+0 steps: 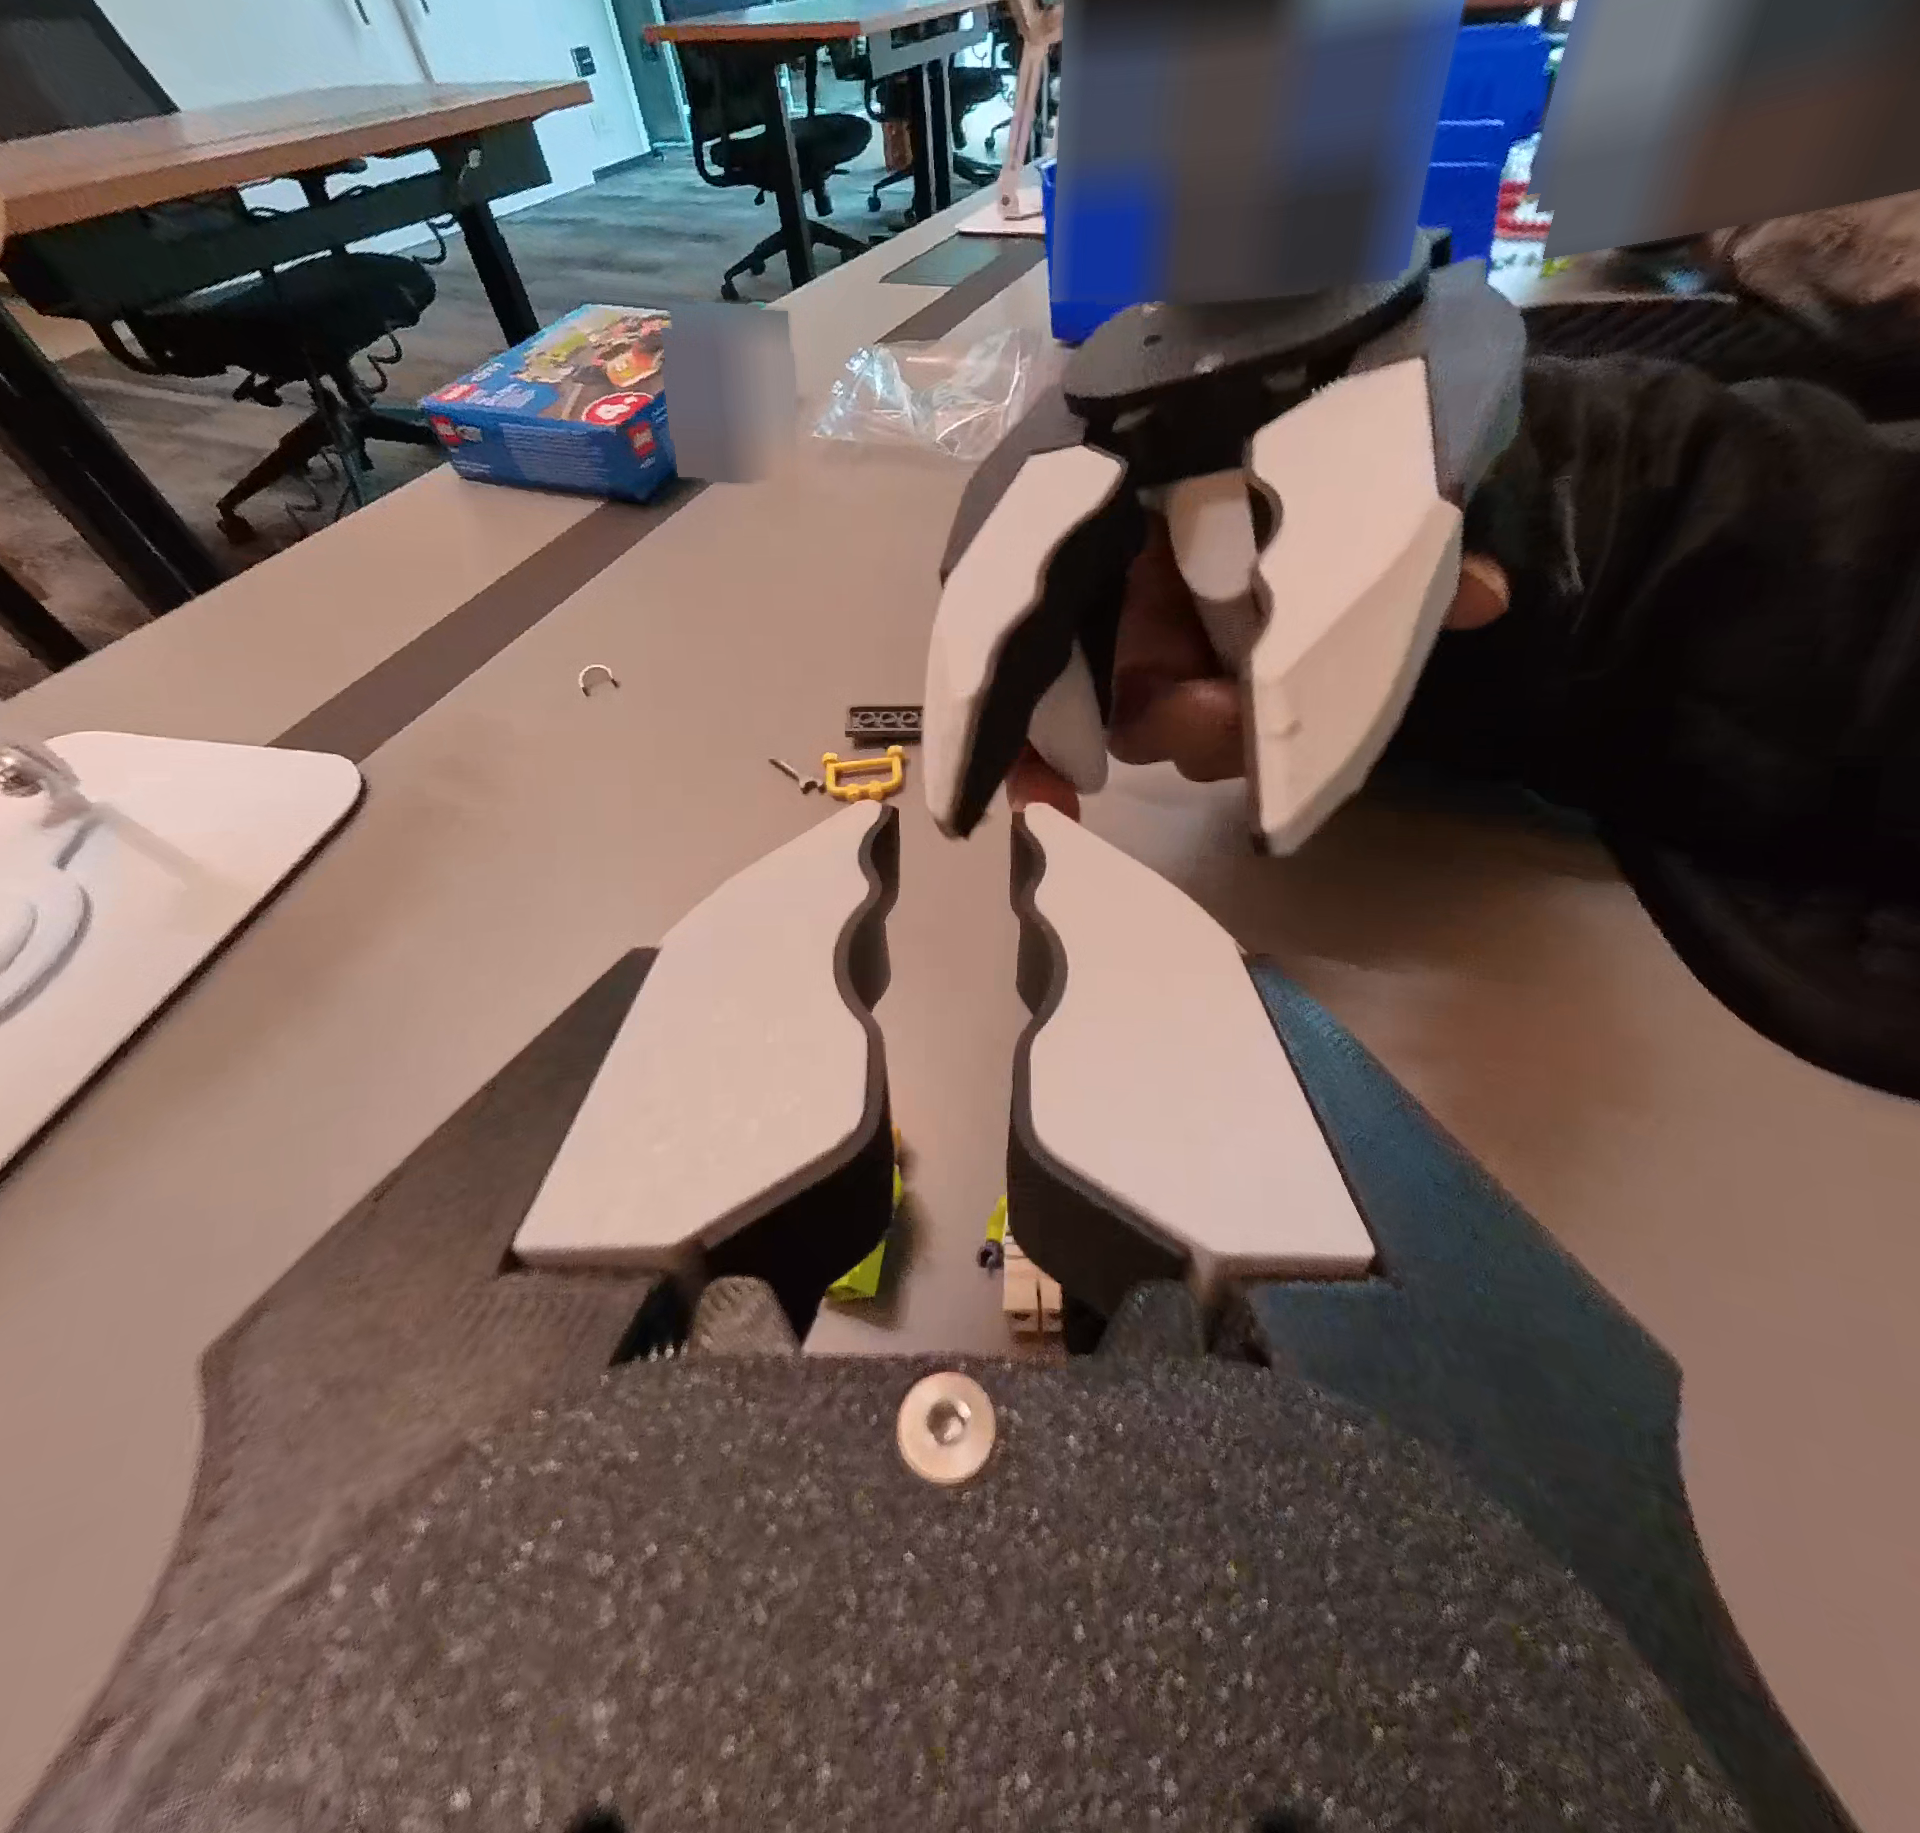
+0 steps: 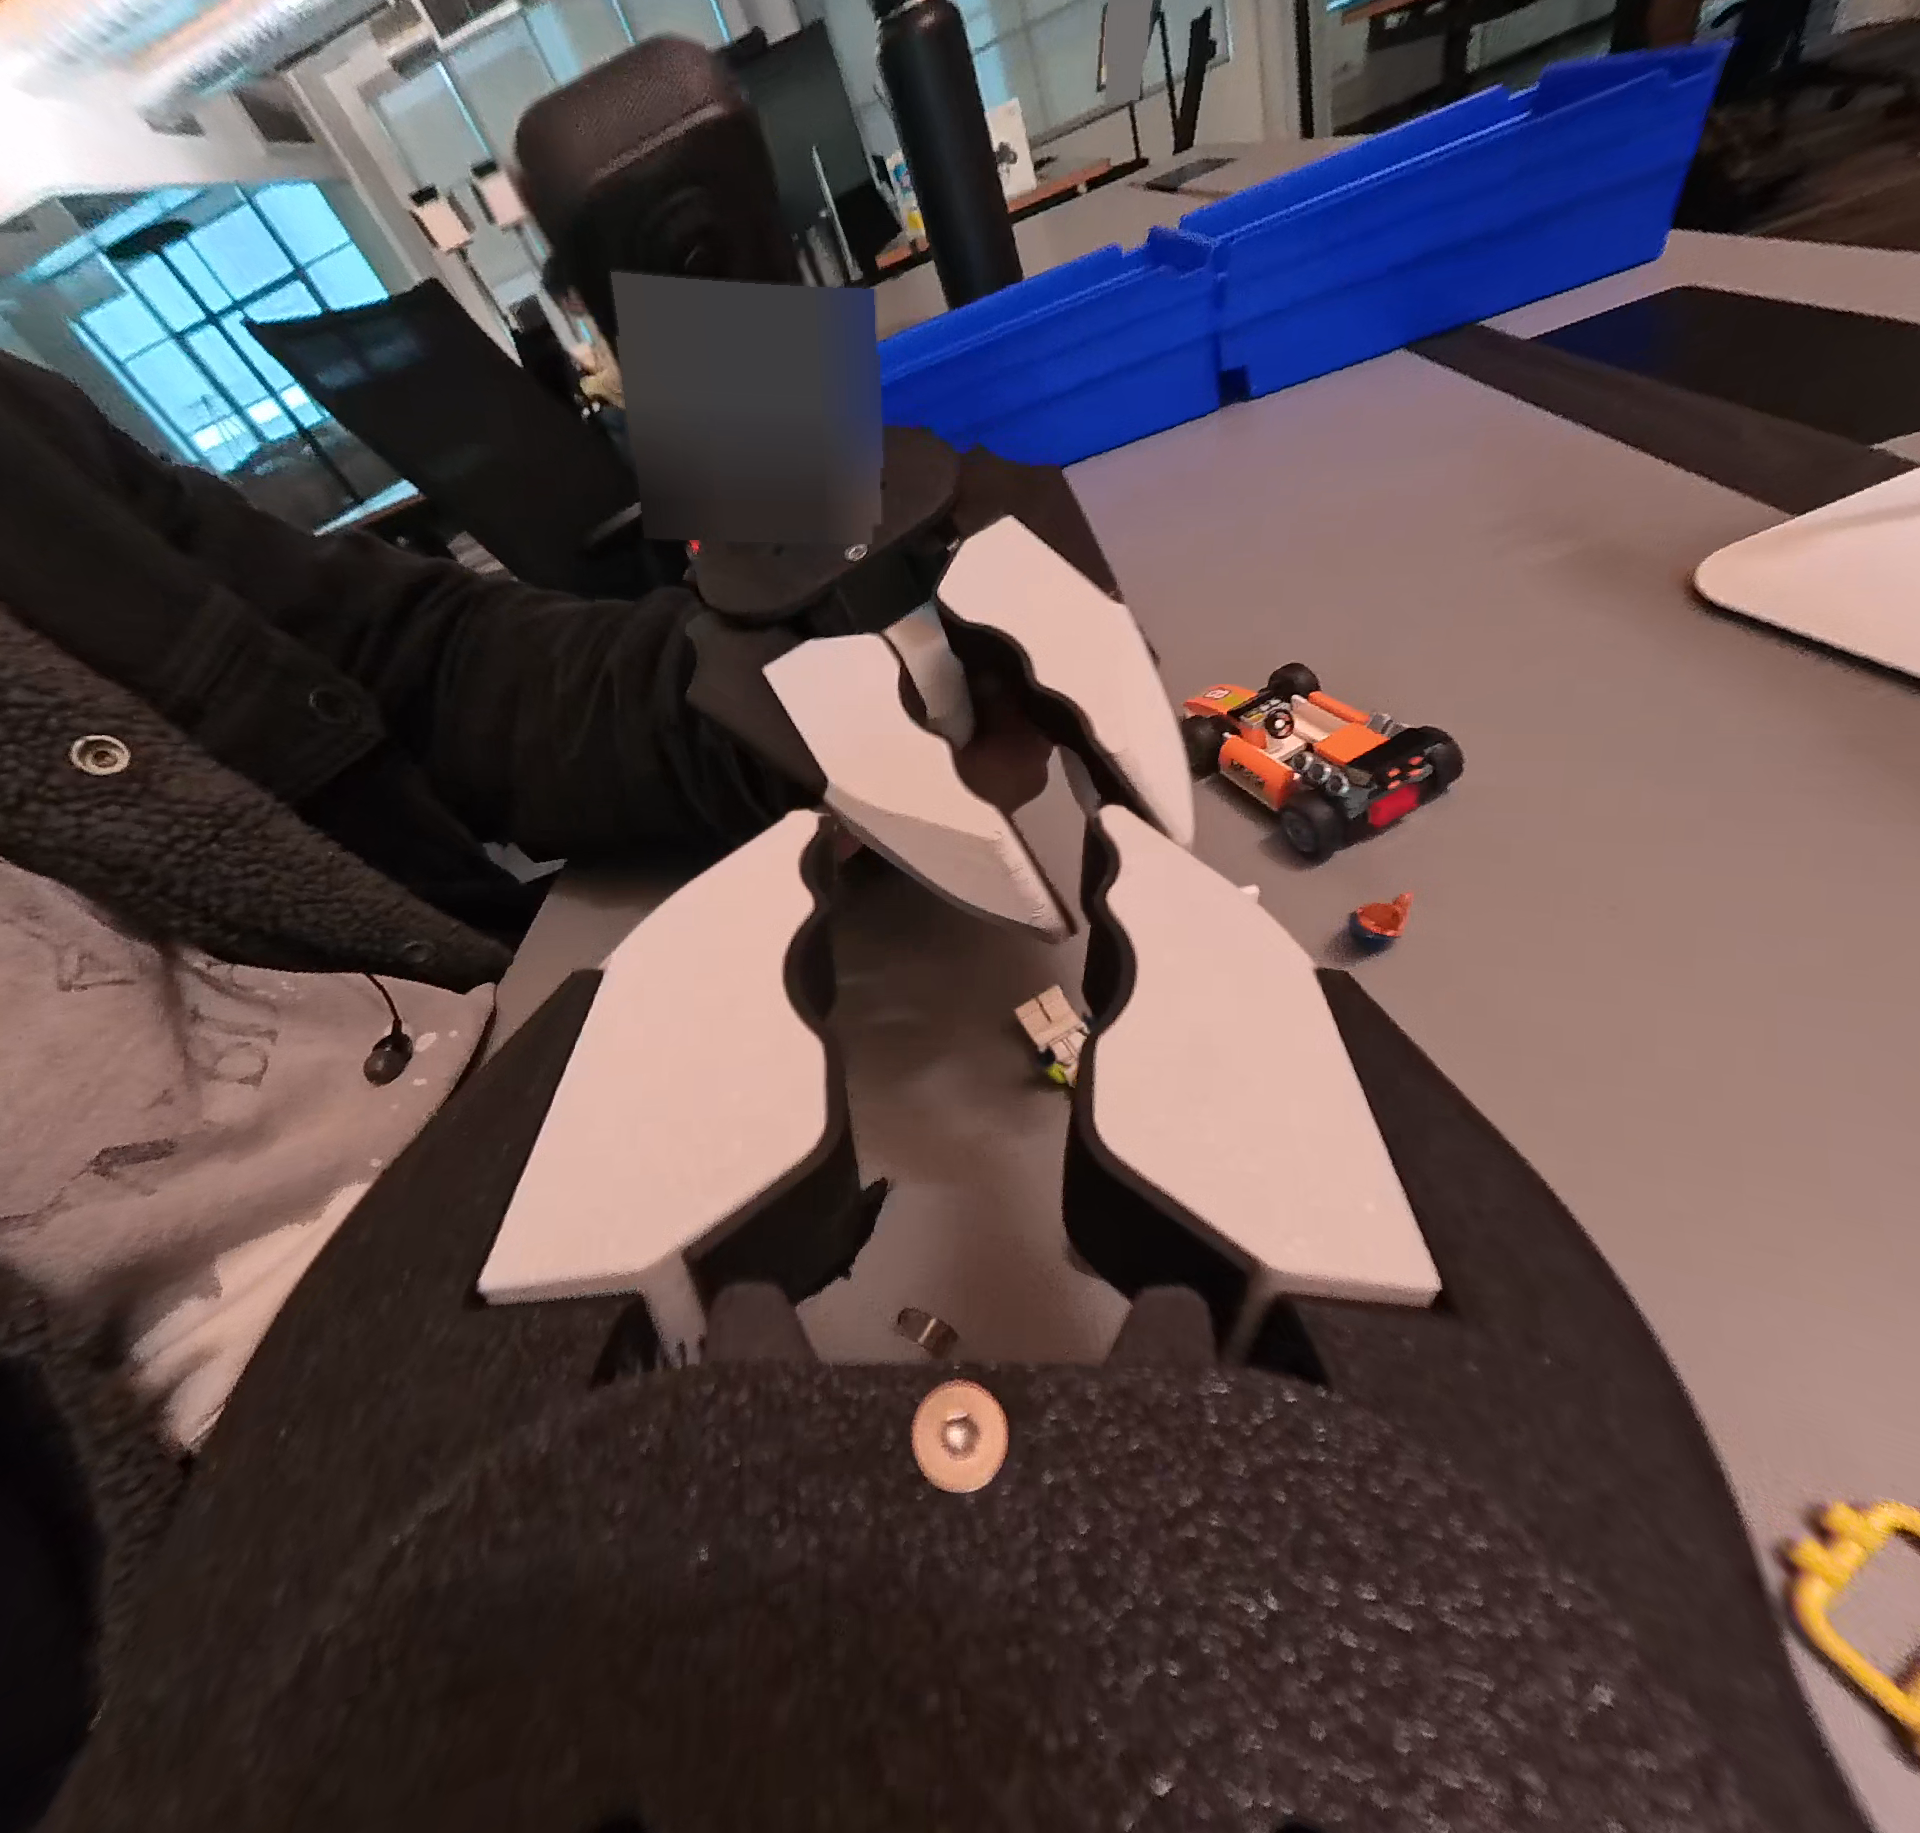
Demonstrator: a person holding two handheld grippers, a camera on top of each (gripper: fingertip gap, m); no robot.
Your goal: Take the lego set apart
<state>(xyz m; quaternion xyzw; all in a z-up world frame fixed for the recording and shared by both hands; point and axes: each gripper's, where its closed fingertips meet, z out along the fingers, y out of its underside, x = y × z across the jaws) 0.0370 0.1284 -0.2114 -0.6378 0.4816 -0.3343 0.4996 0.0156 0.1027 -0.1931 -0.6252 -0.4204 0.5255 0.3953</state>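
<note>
My left gripper (image 1: 951,822) is open a little, with only bare table showing between its fingertips. My right gripper (image 2: 956,827) is open wider and holds nothing. The two point at each other just above the grey table (image 1: 665,848), and one fingertip of the left gripper (image 2: 1117,879) reaches between the right gripper's tips. The right gripper also shows in the left wrist view (image 1: 1112,833). An orange lego kart (image 2: 1320,755) stands on the table beyond. Loose parts lie around: a yellow frame (image 1: 862,775), a dark plate (image 1: 883,721), a blue-orange helmet (image 2: 1380,921) and a minifigure part (image 2: 1055,1030).
A blue lego box (image 1: 551,401) and a clear plastic bag (image 1: 925,391) lie at the far side. Blue bins (image 2: 1299,318) stand behind the kart. A white pad (image 1: 156,869) lies at the left. A person's dark sleeve (image 1: 1714,744) rests on the table. The blue-orange helmet (image 2: 1380,921) is about equally far from each gripper, around 12 cm.
</note>
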